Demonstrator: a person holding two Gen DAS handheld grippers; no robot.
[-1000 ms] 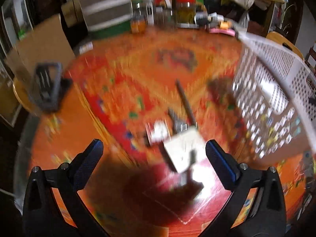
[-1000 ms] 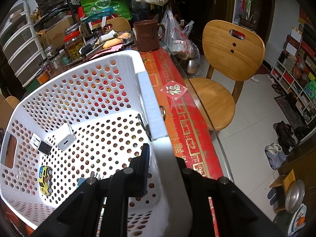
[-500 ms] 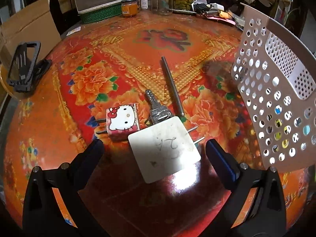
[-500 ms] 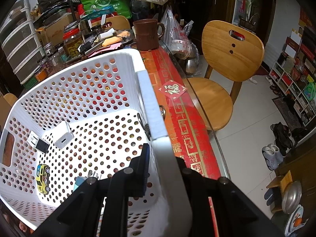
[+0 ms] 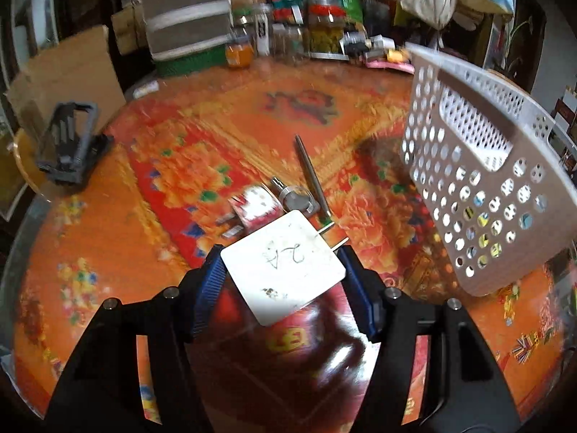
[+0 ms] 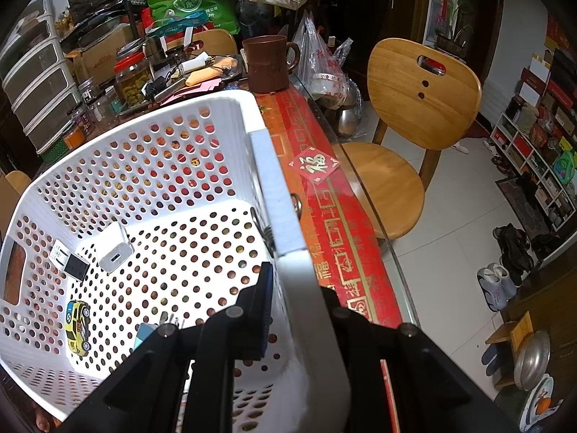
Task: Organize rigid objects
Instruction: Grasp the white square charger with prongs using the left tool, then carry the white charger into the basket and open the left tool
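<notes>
1. Step in hand: the left gripper (image 5: 283, 278) has its blue-padded fingers (image 5: 211, 281) closed against the two sides of a flat white wall charger (image 5: 283, 270) with handwriting on its face. Its two metal prongs point away toward the basket. The picture is motion-blurred, so whether the charger has left the counter cannot be told.

2. The right gripper (image 6: 292, 310) has its fingers pinched narrow on the near rim of a white perforated basket (image 6: 173, 166), holding it steady at the counter's right edge.

3. Already in the basket: a white USB charger (image 6: 113, 247), a small black-and-white adapter (image 6: 70, 261), a yellow toy car (image 6: 77, 321) and a pale blue plug (image 6: 146, 335).

4. Not yet sorted, near the counter's middle: a Hello Kitty plug (image 5: 254, 209), a metal key (image 5: 294, 196) and a grey pen (image 5: 312, 176), all just beyond the held charger. A black folding phone stand (image 5: 70, 144) sits at the left edge.

5. Next move, as a judgement: carry the charger right, clear the basket's tall wall, and release it above a bare patch of the floor.

6. Surface: a round, glossy counter (image 5: 108, 238) with a red and orange flower print, which looks slippery.

7. Room: jars and a stack of drawers crowd the far edge; a brown mug (image 6: 268, 65) stands behind the basket, a wooden chair (image 6: 407, 137) to the right on white tile.
</notes>
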